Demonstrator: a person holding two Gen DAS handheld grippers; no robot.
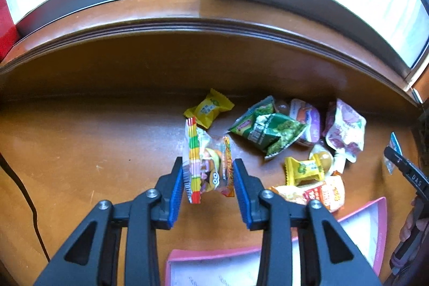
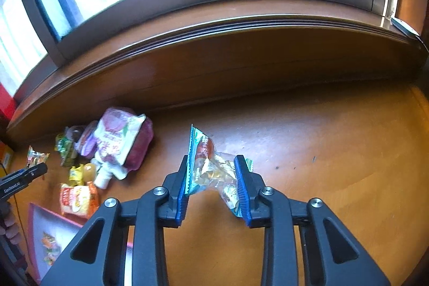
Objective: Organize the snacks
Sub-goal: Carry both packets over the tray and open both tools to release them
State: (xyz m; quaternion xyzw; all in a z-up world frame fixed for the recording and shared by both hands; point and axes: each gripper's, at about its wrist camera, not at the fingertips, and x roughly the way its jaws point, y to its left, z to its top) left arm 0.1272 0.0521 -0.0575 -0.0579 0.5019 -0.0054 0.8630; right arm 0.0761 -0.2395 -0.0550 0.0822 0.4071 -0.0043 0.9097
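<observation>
My left gripper [image 1: 208, 165] is shut on a clear gummy packet [image 1: 206, 165] with red, yellow and green striped edges, lifted off the wooden tabletop [image 1: 93, 141]. My right gripper [image 2: 213, 165] is shut on a clear packet with teal edges [image 2: 211, 165], also raised above the wood. More snacks lie on the table: a yellow candy [image 1: 207, 109], a green bag [image 1: 268, 130], a white and purple pouch [image 1: 346, 130], a small yellow packet [image 1: 305, 169] and an orange packet [image 1: 316, 193]. A pink tray [image 1: 375, 232] sits near the front edge.
A raised wooden window sill [image 1: 187, 26] runs along the back below bright window panes. A black cable [image 1: 26, 200] trails down the left. A red object [image 1: 6, 26] stands at far left. A snack [image 2: 49, 245] lies inside the pink tray [image 2: 34, 232].
</observation>
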